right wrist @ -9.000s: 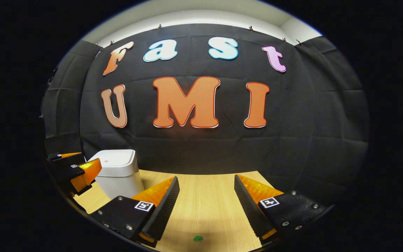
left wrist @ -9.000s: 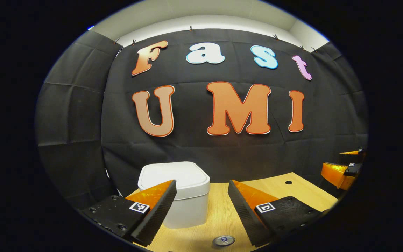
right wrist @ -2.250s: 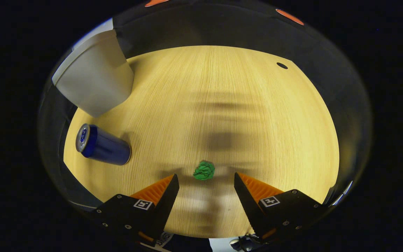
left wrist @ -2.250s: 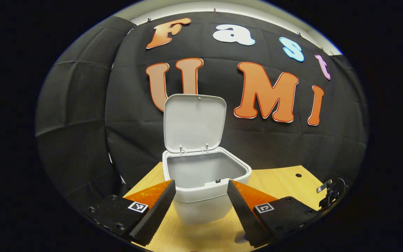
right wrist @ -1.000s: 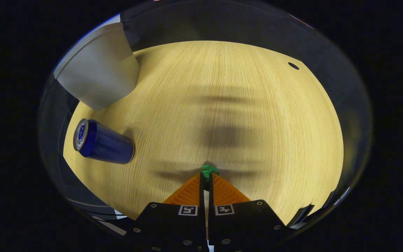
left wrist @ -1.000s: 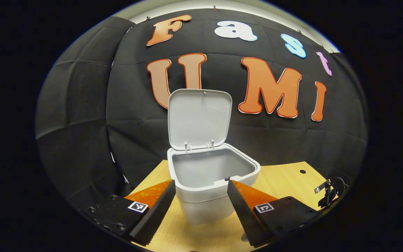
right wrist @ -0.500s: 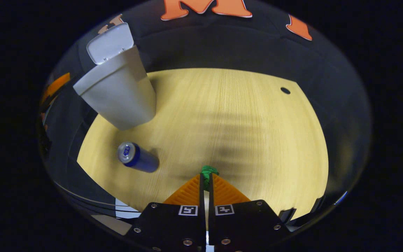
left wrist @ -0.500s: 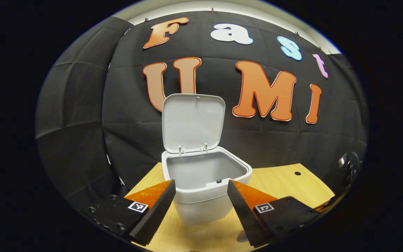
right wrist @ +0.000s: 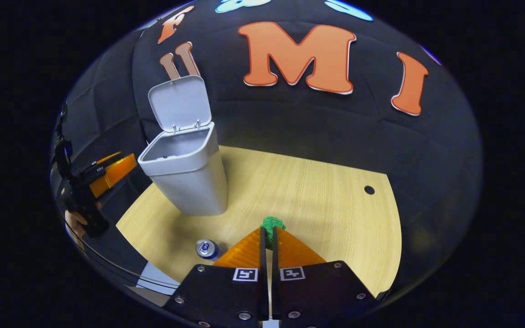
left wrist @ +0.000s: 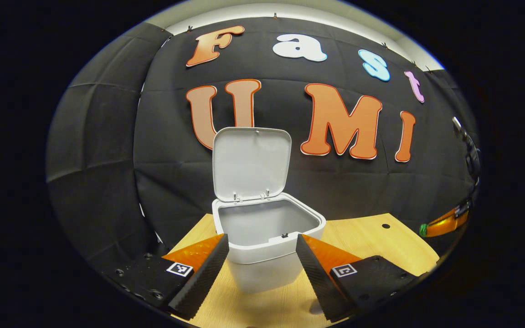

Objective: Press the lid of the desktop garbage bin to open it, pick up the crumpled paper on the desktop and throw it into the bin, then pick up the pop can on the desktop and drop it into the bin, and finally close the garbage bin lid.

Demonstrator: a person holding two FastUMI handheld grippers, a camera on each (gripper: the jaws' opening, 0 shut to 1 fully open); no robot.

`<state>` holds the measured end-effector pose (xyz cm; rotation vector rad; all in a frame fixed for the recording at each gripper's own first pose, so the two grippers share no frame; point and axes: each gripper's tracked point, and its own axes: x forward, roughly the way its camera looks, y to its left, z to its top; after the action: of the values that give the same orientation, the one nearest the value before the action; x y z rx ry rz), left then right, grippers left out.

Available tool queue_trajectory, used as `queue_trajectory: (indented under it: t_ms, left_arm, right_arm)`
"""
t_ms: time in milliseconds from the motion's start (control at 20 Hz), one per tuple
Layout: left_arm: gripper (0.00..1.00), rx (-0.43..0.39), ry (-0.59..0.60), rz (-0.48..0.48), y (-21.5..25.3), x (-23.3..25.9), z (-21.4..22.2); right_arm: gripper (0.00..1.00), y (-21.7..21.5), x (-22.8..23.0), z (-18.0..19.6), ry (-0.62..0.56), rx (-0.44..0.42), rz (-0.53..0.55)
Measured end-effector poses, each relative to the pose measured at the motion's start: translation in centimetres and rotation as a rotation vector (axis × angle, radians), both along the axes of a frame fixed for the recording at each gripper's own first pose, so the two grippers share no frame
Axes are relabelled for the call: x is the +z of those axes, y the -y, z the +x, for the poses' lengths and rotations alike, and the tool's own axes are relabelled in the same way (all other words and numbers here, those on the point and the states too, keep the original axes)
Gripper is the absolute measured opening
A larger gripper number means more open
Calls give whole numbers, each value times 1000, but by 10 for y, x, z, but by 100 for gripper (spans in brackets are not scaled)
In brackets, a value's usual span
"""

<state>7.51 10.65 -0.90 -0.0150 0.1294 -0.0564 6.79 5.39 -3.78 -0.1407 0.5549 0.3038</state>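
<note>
The white garbage bin (left wrist: 267,255) stands on the wooden desk with its lid (left wrist: 249,163) swung up and upright. My left gripper (left wrist: 262,255) is open just in front of the bin, one finger on each side of its front. In the right gripper view my right gripper (right wrist: 270,232) is shut on the green crumpled paper (right wrist: 272,224), held high above the desk, to the right of the bin (right wrist: 189,177). The blue pop can (right wrist: 206,249) stands on the desk below, beside my right gripper's left finger. At the far right of the left gripper view the right gripper (left wrist: 445,224) shows with the green paper (left wrist: 423,230) at its tip.
A small dark hole (right wrist: 369,189) marks the wooden desk (right wrist: 326,200) at the right. The left gripper (right wrist: 107,171) and a hand (right wrist: 78,218) appear at the left edge of the right gripper view. The booth's black cloth wall stands behind the bin.
My right gripper has lifted the green paper off the desk and tilted up, so the bin's open top has come into view. The left gripper has barely moved.
</note>
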Motion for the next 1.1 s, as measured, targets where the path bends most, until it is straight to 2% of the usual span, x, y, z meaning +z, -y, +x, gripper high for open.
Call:
queue_trajectory:
  t_ms: [350, 600, 850, 1100]
  left_arm:
    - [94, 36, -26, -7, -21, -14, -13]
    - [94, 68, -36, -16, -41, -22, -19]
    - [94, 81, -38, -20, -57, -22, -26]
    - [94, 83, -43, -15, -68, -24, -30]
  right_arm:
    - [3, -77, 64, 42, 142, 168, -39]
    - [3, -160, 91, 56, 195, 304, -17]
    - [3, -224, 87, 80, 185, 388, 3]
    - [3, -271, 57, 117, 148, 394, -45]
